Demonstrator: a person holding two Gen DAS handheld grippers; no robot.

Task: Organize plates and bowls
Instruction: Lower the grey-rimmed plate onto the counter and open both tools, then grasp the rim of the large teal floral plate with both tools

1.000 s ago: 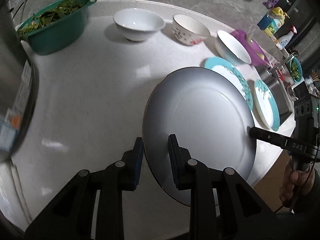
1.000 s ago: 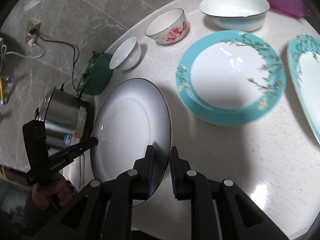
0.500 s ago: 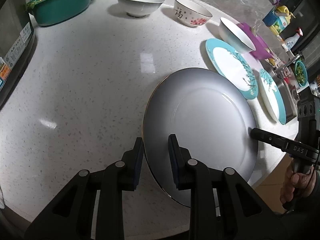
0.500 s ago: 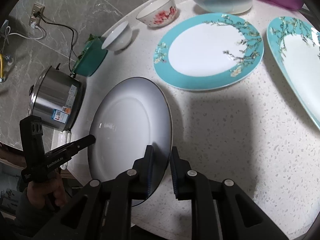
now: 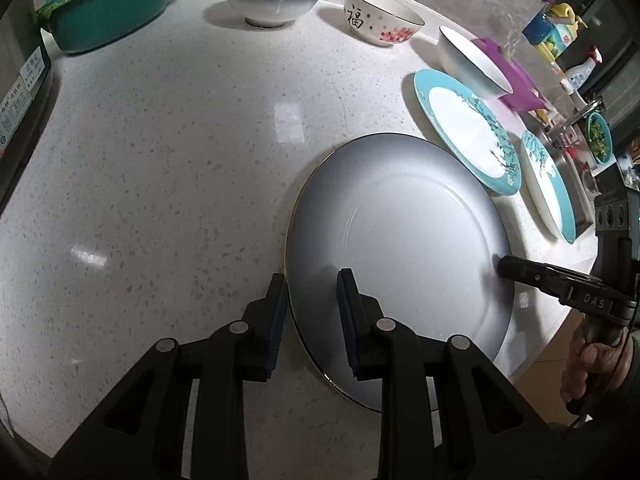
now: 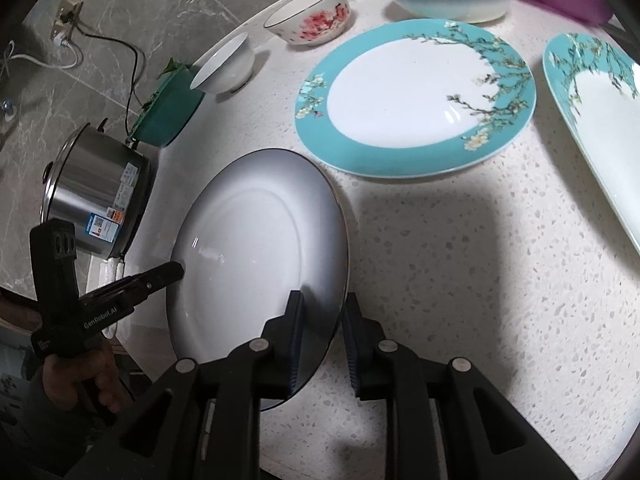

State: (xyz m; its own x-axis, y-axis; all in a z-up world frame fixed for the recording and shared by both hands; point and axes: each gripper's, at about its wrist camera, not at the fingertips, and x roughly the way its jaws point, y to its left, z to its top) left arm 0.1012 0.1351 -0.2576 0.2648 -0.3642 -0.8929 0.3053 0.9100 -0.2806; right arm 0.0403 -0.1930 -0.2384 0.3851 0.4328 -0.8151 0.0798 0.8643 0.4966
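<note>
left tool [image 5: 312, 322]: narrow, straddling the round grey-white gold-rimmed plate [image 5: 404, 256]'s left edge | right tool [image 6: 322, 336]: jaws just opening astride the opposite edge | plate low over speckled white surface [image 5: 180, 152], 2 teal-rimmed plates [image 6: 412, 96] beyond

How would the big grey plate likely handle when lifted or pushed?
Likely rigid and breakable: the grey plate looks like glazed ceramic. Probably slippery, given its glossy highlights. Wide and shallow, it should slide on the counter rather than roll.

left gripper [image 5: 312, 320] straddles the near rim of the grey plate [image 5: 400, 248] on the speckled counter [image 5: 160, 160]; right gripper [image 5: 504, 266] at its opposite rim.
</note>
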